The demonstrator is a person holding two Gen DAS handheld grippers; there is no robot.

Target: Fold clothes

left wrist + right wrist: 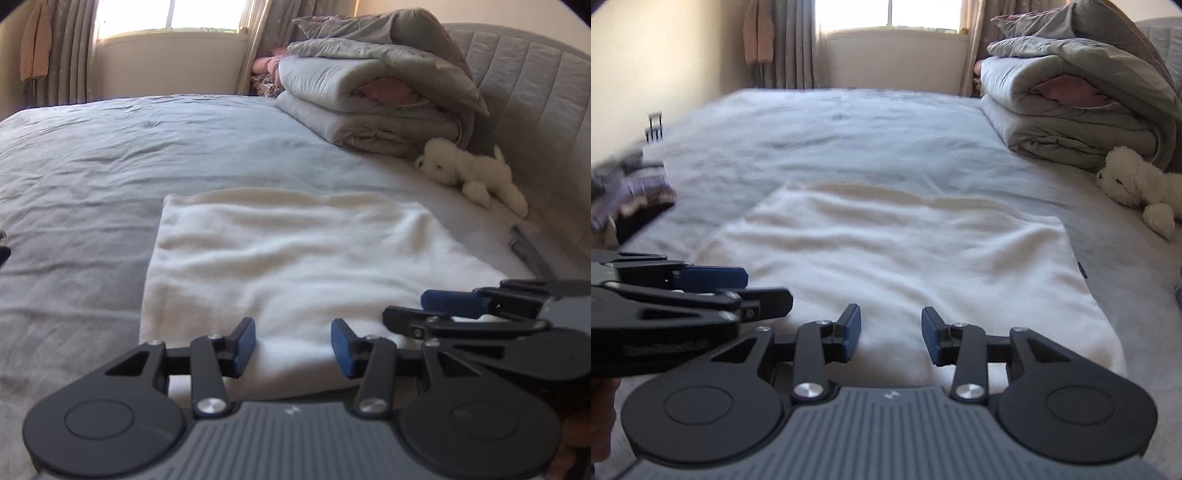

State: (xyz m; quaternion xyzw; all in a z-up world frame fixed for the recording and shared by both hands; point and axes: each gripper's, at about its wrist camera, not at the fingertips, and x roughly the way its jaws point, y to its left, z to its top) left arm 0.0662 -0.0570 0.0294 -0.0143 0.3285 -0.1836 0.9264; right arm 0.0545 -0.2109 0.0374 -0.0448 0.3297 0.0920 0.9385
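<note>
Wrinkled grey bedsheet, fluffy white garment

Bedroom clutter I can see

Folded grey duvet at two o'clock, white plush toy just beside it, window at twelve.

I can read no words or numbers; only a small white logo mark sits on my gripper body, illegible.

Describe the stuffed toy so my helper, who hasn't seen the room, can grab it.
On the bed, look toward the padded headboard. Below the stack of folded grey duvets lies the stuffed toy, the only small, fluffy, cream-white animal there.
</note>
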